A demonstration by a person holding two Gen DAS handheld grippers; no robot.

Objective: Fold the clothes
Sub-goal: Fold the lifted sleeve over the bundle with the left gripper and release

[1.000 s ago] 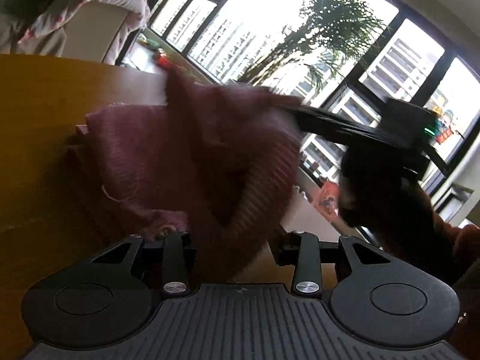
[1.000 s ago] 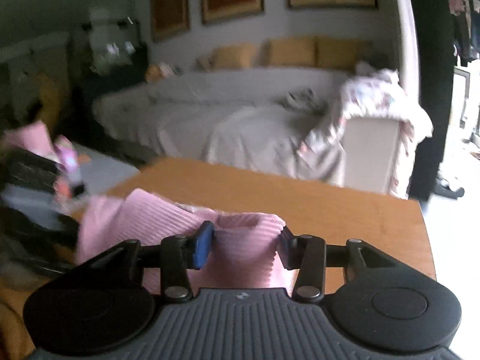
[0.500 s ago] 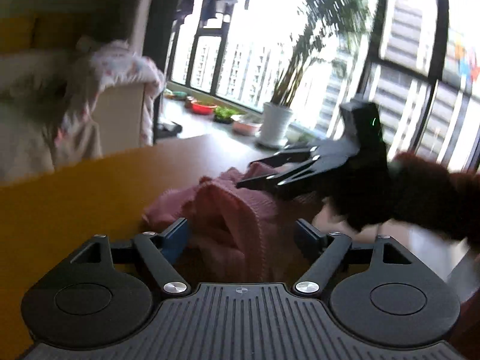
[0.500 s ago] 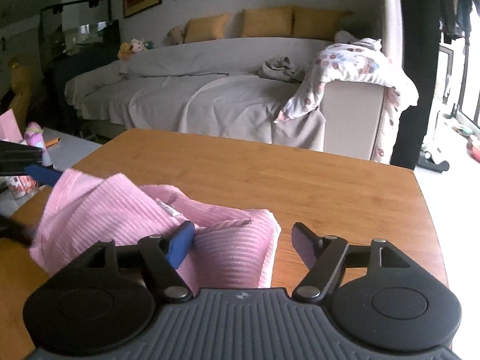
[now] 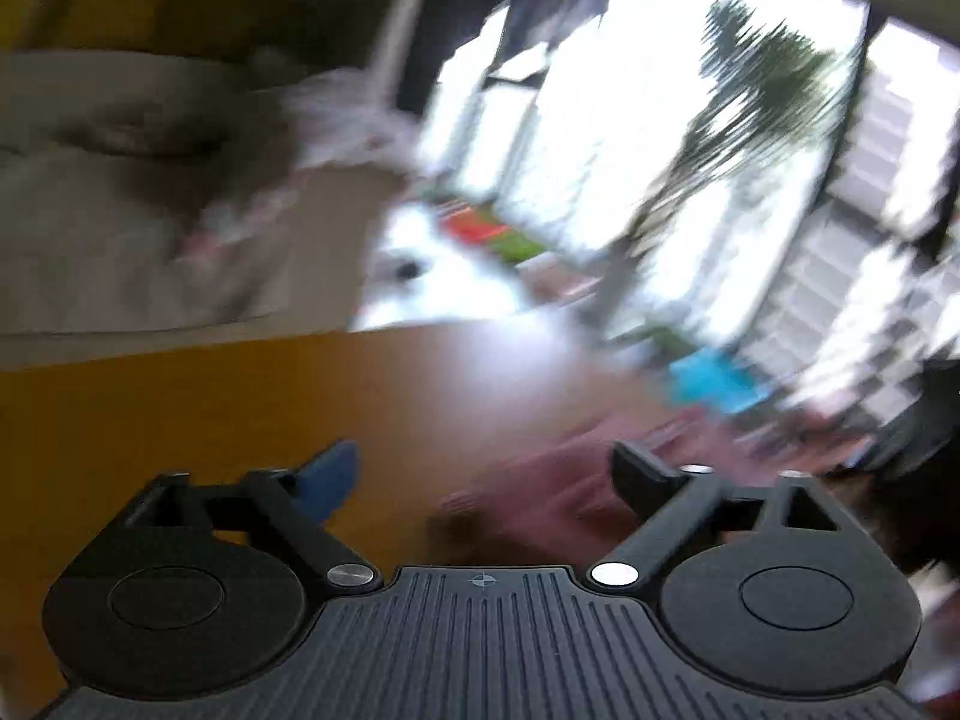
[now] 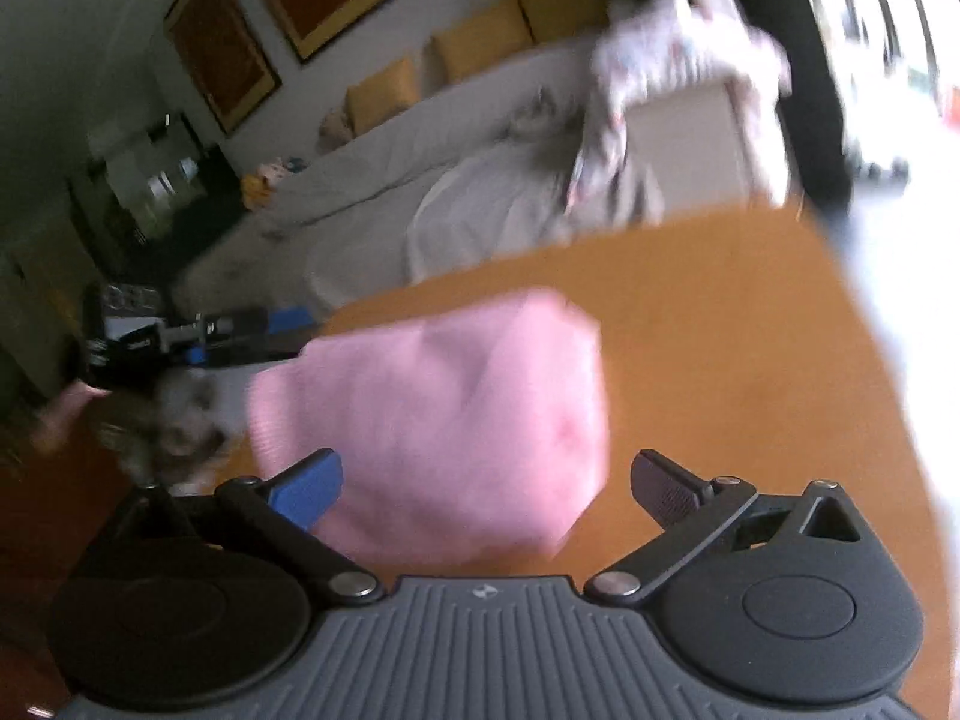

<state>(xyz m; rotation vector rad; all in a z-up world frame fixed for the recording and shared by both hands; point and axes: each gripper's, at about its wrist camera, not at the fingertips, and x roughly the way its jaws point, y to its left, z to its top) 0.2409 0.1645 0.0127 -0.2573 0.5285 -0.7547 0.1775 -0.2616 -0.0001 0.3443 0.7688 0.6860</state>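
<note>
Release after a fold: both tongs, left [image 5: 483, 474] and right [image 6: 486, 480], have just been opening and are spread empty above the pink ribbed knit garment [image 6: 444, 414] on the orange wooden surface [image 6: 720, 324]; a fresh edge near 12 o'clock is to be pinched next.

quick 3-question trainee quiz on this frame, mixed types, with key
1. True or false: the right gripper is clamped on the pink knit garment.
2. What does the garment lie on? A) the sofa B) the wooden table C) the floor
3. Fill in: in the right wrist view, the left gripper shows at the garment's ___ edge.

Key: 1. False; both grippers' jaws have just been opening, stand wide, and the pads do not press the cloth. 2. B. 3. Left.
</note>
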